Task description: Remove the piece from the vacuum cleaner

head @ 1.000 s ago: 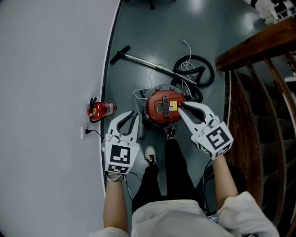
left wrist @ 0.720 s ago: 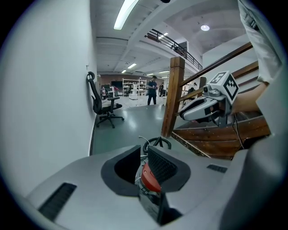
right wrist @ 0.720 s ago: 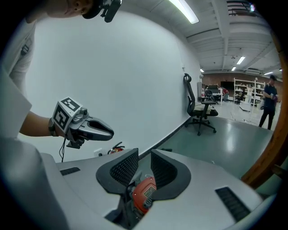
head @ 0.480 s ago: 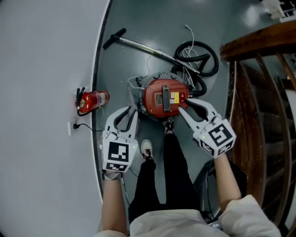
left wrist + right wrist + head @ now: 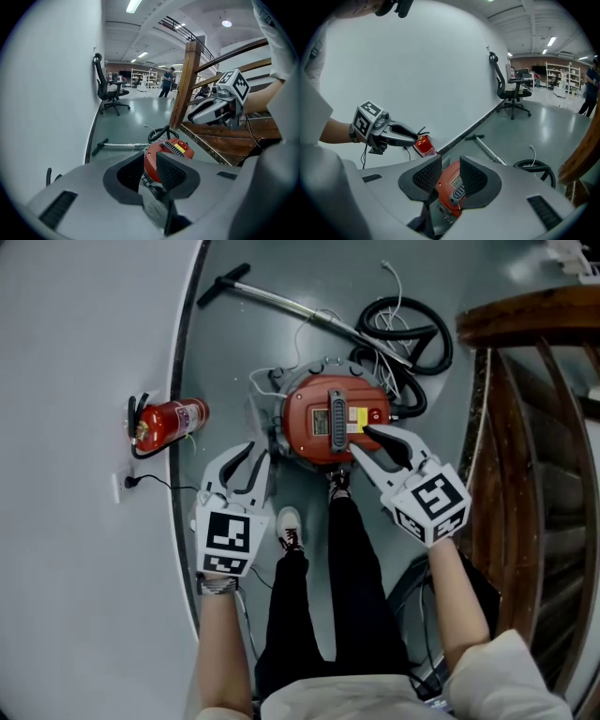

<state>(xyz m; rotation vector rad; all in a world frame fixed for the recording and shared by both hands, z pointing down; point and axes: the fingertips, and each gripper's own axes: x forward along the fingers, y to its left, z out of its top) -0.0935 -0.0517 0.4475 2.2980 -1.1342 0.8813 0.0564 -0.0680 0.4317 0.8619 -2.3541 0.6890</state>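
Observation:
The red, round vacuum cleaner [image 5: 323,420] stands on the grey floor, its black hose [image 5: 412,334] coiled behind it. My left gripper [image 5: 251,457] hangs just left of the body, jaws opening, nothing between them. My right gripper [image 5: 361,442] hovers over the body's right front edge, jaws also opening and empty. In the left gripper view the vacuum cleaner [image 5: 168,151] lies beyond my left gripper [image 5: 149,169], with the right gripper [image 5: 213,111] above it. In the right gripper view the vacuum cleaner [image 5: 451,190] shows past my right gripper [image 5: 451,174].
A metal wand [image 5: 291,306] with a floor head [image 5: 223,285] lies behind the vacuum. A red fire extinguisher [image 5: 169,420] stands by the white curved wall [image 5: 84,352]. A wooden stair railing [image 5: 525,381] runs along the right. The person's legs and shoes [image 5: 289,529] are below the grippers.
Both grippers' jaws have spread apart. The right gripper has come in over the vacuum's right front edge. The left gripper stays beside the body.

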